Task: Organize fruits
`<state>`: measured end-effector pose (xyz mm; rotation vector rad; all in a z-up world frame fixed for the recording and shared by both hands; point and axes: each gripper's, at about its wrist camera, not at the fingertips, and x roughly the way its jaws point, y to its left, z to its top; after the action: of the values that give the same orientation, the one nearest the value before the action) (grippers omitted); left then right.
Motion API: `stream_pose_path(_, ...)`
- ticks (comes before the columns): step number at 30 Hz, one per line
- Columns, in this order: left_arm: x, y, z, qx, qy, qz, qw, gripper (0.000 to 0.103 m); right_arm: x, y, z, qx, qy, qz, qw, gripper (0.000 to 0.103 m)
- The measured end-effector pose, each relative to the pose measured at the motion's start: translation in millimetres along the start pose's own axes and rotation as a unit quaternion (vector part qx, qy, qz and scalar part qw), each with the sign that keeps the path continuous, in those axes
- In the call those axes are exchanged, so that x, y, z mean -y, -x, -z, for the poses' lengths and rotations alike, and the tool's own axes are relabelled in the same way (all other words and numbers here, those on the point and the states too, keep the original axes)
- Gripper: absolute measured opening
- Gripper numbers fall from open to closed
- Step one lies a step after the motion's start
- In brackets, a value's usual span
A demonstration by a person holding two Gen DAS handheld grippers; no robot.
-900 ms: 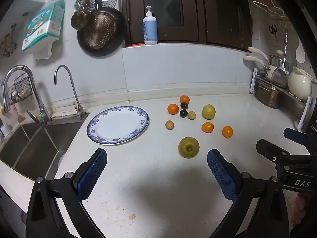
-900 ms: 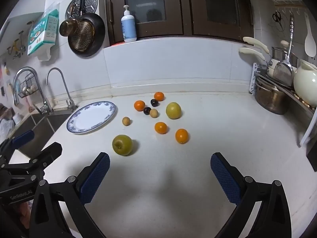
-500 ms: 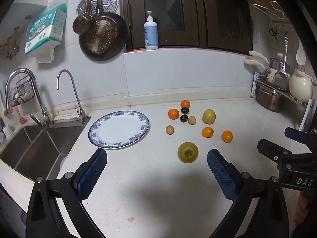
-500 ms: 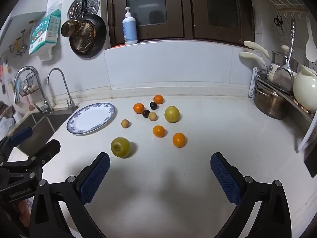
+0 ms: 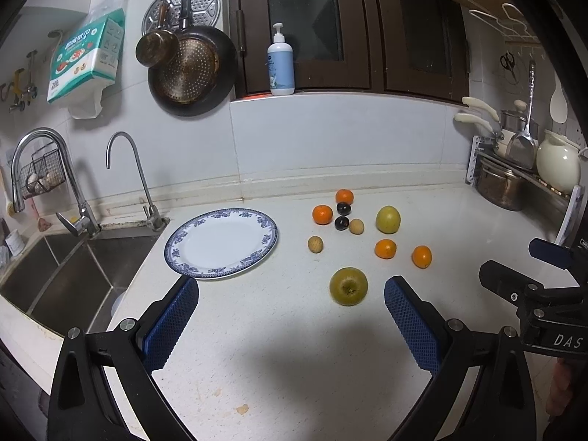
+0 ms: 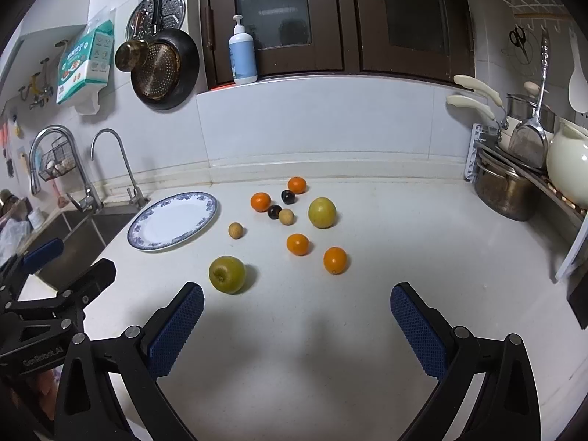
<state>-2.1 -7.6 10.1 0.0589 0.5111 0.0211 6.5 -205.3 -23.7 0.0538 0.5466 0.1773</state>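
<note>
Straight ahead in the left wrist view, the left gripper (image 5: 290, 305) hangs above the white counter (image 5: 294, 349) with its jaws spread wide, nothing between them. Just past its right fingertip lies a green apple (image 5: 348, 286). Beyond sit 4 oranges, 2 dark plums (image 5: 341, 222), 2 small tan fruits and a yellow-green pear (image 5: 387, 219), all to the right of the blue-rimmed plate (image 5: 221, 242), which holds no fruit. From the right wrist view, the right gripper (image 6: 296, 303) is likewise wide and holding nothing; the apple (image 6: 227, 274) lies just beyond its left fingertip, the nearest orange (image 6: 334, 260) farther off, the plate (image 6: 172, 225) beside the sink (image 6: 79, 235)
</note>
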Motion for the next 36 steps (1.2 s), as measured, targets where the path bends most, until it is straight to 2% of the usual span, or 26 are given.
stream_pose_path(36,4.4,0.3,0.0,0.001,-0.006,0.000,1.0000,0.103,6.0,-1.5,-1.5,-0.003,-0.008,-0.002,1.000,0.102)
